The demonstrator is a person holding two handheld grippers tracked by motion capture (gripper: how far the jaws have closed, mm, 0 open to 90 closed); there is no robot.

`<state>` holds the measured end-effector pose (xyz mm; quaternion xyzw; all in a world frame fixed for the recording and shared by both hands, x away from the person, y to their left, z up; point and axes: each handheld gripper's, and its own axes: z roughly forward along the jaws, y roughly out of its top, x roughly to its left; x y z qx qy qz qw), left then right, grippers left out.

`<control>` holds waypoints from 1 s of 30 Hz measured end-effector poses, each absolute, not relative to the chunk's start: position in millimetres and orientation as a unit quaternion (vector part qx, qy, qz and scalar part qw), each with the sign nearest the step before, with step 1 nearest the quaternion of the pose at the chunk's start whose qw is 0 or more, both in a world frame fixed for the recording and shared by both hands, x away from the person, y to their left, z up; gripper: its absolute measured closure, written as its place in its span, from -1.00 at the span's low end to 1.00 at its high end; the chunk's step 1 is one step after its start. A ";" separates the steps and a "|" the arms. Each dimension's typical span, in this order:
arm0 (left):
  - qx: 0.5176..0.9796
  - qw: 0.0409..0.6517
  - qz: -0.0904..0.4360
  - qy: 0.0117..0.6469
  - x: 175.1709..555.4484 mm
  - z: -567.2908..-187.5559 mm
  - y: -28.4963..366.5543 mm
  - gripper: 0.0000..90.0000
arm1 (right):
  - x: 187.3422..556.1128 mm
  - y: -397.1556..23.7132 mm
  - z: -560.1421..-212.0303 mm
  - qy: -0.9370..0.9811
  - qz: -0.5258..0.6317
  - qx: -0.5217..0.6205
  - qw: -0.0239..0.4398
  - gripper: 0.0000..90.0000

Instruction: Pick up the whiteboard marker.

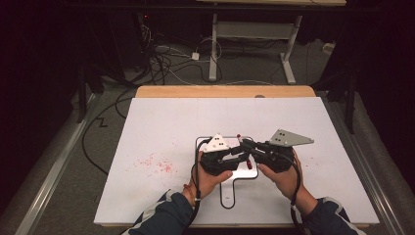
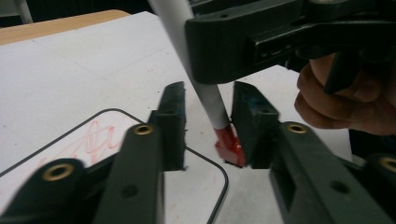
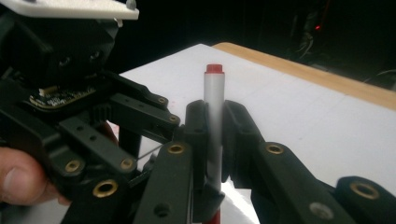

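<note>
Marker [image 3: 214,116] clamped in right gripper [image 3: 214,140].

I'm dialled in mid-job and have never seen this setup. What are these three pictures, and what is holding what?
No robot here: a person holds a hand-held pair of tongs in each hand. The high view looks down on the table, which is covered with a white sheet; the other two pictures come from cameras riding on each pair of tongs. On the sheet lies a small whiteboard bearing red scribbles, with red specks to its left. The right tongs are shut on a white marker. The left tongs straddle its red cap; one pad touches the cap, and a gap remains on the other side.
</note>
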<state>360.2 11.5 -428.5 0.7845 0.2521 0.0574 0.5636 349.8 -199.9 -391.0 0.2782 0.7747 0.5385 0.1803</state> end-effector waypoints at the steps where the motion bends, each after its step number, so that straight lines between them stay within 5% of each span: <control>1: 0.786 0.561 0.064 0.252 360.4 -428.0 11.0 0.57 | 347.8 -200.8 -391.1 0.775 0.538 0.278 0.181 0.81; 9: 0.804 0.538 0.099 0.234 364.6 -428.6 8.1 0.74 | 341.6 -201.1 -391.9 0.777 0.526 0.278 0.205 0.80; 15: 0.817 0.513 0.132 0.228 375.9 -437.1 20.4 0.75 | 334.4 -214.2 -385.6 0.770 0.531 0.277 0.221 0.29; 18: 0.820 0.503 0.145 0.233 385.1 -442.2 32.5 0.75 | 327.4 -228.6 -384.4 0.767 0.527 0.276 0.239 0.19; 30: 0.811 0.497 0.182 0.249 413.4 -454.8 55.4 0.75 | 303.0 -272.6 -408.2 0.795 0.479 0.250 0.276 0.12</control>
